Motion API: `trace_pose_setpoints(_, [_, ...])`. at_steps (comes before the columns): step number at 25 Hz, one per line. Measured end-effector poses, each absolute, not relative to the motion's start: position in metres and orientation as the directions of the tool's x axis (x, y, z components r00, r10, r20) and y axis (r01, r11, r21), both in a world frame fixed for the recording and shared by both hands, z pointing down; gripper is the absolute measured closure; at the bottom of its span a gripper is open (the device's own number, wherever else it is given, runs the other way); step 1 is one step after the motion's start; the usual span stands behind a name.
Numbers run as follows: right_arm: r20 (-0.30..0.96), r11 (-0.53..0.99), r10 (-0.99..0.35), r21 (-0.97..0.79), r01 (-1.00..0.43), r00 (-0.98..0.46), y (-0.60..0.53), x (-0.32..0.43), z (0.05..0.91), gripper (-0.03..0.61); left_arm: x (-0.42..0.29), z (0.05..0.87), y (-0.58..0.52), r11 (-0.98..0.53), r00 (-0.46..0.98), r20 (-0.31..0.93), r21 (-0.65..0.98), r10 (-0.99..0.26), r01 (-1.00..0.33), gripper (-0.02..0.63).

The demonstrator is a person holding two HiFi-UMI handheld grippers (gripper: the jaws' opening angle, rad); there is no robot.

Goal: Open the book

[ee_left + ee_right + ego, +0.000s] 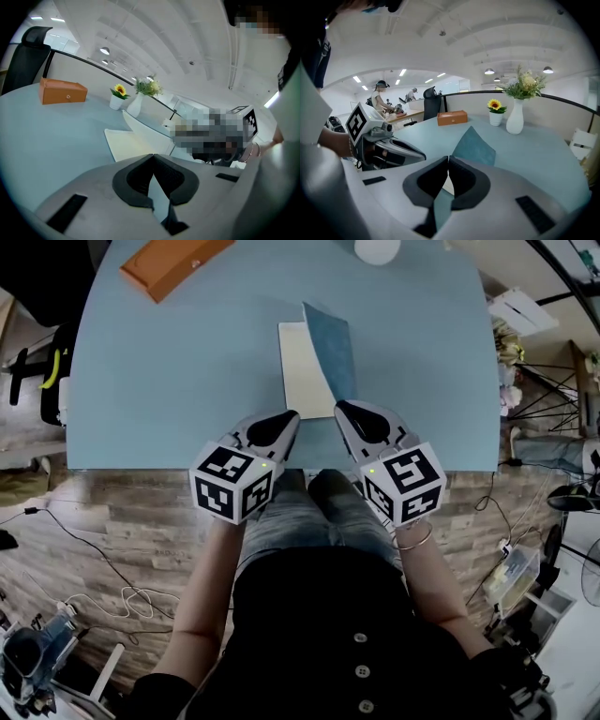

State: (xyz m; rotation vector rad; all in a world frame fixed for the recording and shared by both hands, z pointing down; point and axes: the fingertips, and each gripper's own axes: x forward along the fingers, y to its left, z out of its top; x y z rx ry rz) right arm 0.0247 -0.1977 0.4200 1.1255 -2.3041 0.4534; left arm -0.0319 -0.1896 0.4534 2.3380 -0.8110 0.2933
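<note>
The book [305, 368] lies on the blue table [169, 381] with its white first page facing up. Its blue cover [334, 348] stands half raised over the right side, and nothing holds it. In the left gripper view the page [125, 144] lies just beyond the jaws; the right gripper view shows the cover [474, 146] tilted up. My left gripper [290, 416] and right gripper [341, 407] sit side by side at the table's near edge, just short of the book. Both are shut, with nothing between the jaws. The right gripper view also catches the left gripper [419, 154] at its left.
An orange box [173, 263] lies at the far left of the table. A white vase [377, 249] with flowers stands at the far edge, a small sunflower pot [495, 115] beside it. The person's lap is below the table edge. Cables and gear lie on the floor.
</note>
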Motion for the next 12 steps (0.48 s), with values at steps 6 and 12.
trace_pose_setpoints(6, [0.568,0.562,-0.652,-0.083,-0.823,-0.502,-0.199,0.041,0.409,0.569,-0.022,0.446,-0.190,-0.621,0.788,0.393,0.486,-0.474,-0.615,0.601])
trace_pose_setpoints(12, [0.552,0.525,-0.678,-0.098,-0.845,-0.485,-0.199,0.058,0.404,0.569,-0.014,0.441,-0.194,-0.638,0.795,0.386,0.474,-0.468,-0.606,0.601])
